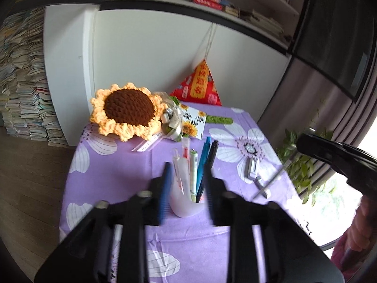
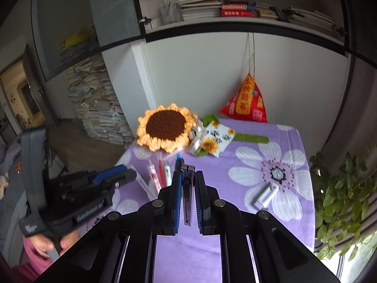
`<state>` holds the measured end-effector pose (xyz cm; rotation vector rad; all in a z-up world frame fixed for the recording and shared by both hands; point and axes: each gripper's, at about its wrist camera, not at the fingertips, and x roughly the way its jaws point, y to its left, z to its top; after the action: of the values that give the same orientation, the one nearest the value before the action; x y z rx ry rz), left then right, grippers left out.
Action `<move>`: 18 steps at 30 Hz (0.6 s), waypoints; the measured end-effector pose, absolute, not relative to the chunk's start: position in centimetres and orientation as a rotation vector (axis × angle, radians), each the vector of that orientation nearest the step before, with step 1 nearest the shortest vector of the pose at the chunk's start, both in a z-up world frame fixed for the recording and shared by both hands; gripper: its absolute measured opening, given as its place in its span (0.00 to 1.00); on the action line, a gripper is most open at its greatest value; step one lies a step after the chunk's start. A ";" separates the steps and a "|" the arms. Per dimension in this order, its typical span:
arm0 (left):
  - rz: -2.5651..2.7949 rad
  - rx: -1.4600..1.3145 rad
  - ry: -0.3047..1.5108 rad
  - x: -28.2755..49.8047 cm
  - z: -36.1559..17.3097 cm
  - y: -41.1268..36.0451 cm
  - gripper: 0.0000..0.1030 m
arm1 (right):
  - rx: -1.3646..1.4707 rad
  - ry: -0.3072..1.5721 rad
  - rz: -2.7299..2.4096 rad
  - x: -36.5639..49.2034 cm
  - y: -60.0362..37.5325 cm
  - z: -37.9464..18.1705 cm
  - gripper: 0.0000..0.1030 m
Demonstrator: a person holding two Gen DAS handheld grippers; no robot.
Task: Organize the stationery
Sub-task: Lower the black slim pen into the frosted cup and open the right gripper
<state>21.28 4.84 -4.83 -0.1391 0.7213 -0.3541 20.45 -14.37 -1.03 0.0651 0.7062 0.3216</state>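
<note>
While your left gripper [image 1: 186, 188] is standing with jaws apart around the translucent white plastic pen cup [image 1: 186, 202], pads not pressing it, your right gripper [image 2: 188, 200] is clamping 1 dark purple pen [image 2: 187, 202] upright above the purple flowered tablecloth [image 2: 247, 212]. 1 white stapler [image 2: 265, 194] is lying near the cloth's right side.

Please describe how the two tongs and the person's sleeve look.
Both tongs, left and right, are black linkage frames with round silver rivets and ribbed blue pads. The left body carries white lettering. A pink knitted sleeve covers the wrist.
</note>
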 end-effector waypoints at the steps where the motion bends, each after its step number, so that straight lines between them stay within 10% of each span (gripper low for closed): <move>1: -0.357 -0.152 0.705 21.0 -4.6 5.3 0.38 | 0.064 0.699 0.325 20.7 -13.9 -0.8 0.12; 18: -0.307 -0.202 0.696 18.7 -6.5 10.1 0.42 | 0.011 0.817 0.333 26.1 -7.6 -4.7 0.12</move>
<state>18.74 10.10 -6.54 -0.2024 0.6958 -0.3070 26.09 -7.63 -4.75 0.0114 0.8175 0.3329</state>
